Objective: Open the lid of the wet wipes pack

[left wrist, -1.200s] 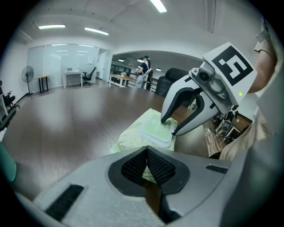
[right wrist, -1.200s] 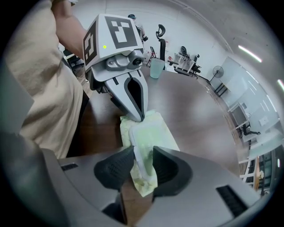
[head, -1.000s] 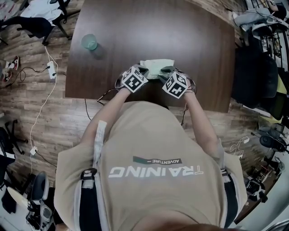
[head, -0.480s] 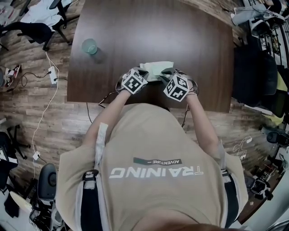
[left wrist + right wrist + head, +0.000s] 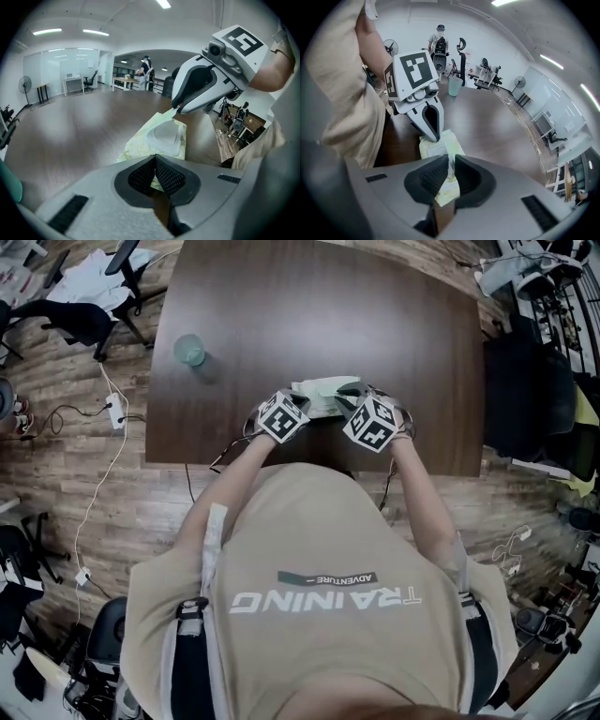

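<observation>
Right claw (image 5: 451, 161): its jaws have just been closing. A thin pale strip of the lid (image 5: 164, 136) now stands pinched between the pads, with only a narrow gap left. Compared with the earlier head views, we find the wet wipes pack (image 5: 319, 390), the cup (image 5: 189, 350) and the left claw (image 5: 155, 159) in the same places on the tabletop (image 5: 375, 315).

Nearest in the head view, a tan shirt (image 5: 319, 559) fills the lower half of the frame. Both forearms reach up from it to the tabletop's near edge at centre frame.

Left claw: the pads meet at their tips, closed on the end of the pack nearest to it. Pale green wrapper shows in the gap below the tips. In the right gripper view, this claw's tip comes down on the pack's far end.

The pack lies flat on the tabletop at centre frame, close to the near edge, between the two claws. The left claw is at its left end and the right claw at its right end. The lid is a translucent oval on the pack's top face. In the left gripper view, the right claw's tip bites at the lid's far edge.

Farther off, the green cup stands upright on the upper left of the tabletop, well apart from the pack.

Beyond the tabletop's left edge, a white power strip (image 5: 116, 411) lies with its cable on the wooden floor (image 5: 103, 493).
</observation>
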Motion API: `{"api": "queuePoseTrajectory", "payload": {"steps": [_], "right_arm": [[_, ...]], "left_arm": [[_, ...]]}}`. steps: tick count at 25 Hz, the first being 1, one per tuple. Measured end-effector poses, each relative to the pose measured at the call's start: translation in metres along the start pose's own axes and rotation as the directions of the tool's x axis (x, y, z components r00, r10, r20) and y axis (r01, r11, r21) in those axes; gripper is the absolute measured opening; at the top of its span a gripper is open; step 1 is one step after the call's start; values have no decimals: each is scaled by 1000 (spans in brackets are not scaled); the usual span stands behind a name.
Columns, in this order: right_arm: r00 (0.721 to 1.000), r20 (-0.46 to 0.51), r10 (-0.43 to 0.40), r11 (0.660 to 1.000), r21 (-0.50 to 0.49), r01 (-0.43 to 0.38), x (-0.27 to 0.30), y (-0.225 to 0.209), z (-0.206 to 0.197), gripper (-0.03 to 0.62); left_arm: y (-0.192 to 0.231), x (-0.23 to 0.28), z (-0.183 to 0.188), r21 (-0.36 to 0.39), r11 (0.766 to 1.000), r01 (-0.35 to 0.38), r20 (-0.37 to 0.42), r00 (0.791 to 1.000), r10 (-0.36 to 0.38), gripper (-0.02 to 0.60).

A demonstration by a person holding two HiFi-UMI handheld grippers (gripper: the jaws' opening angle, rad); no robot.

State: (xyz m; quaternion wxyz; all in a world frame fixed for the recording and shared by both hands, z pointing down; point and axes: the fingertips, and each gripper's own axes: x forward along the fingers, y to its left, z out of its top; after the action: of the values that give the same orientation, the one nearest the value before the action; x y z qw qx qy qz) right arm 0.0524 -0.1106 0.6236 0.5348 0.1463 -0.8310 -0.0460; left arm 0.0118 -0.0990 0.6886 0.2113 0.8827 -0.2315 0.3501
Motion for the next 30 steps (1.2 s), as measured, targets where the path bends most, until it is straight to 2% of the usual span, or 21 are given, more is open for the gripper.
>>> {"api": "queuePoseTrajectory", "payload": {"steps": [5, 23, 30], "right_arm": [[999, 23, -31, 999, 16, 31, 0, -13, 3, 41], [998, 29, -50, 999, 8, 50, 7, -44, 18, 43], [998, 41, -55, 998, 14, 54, 15, -54, 22, 43]], "left_arm": [[1, 5, -2, 26, 1000, 0, -29, 1000, 1, 9], [0, 2, 1, -15, 999, 38, -8, 999, -38, 9], [2, 3, 1, -33, 998, 51, -25, 998, -52, 9]]}}
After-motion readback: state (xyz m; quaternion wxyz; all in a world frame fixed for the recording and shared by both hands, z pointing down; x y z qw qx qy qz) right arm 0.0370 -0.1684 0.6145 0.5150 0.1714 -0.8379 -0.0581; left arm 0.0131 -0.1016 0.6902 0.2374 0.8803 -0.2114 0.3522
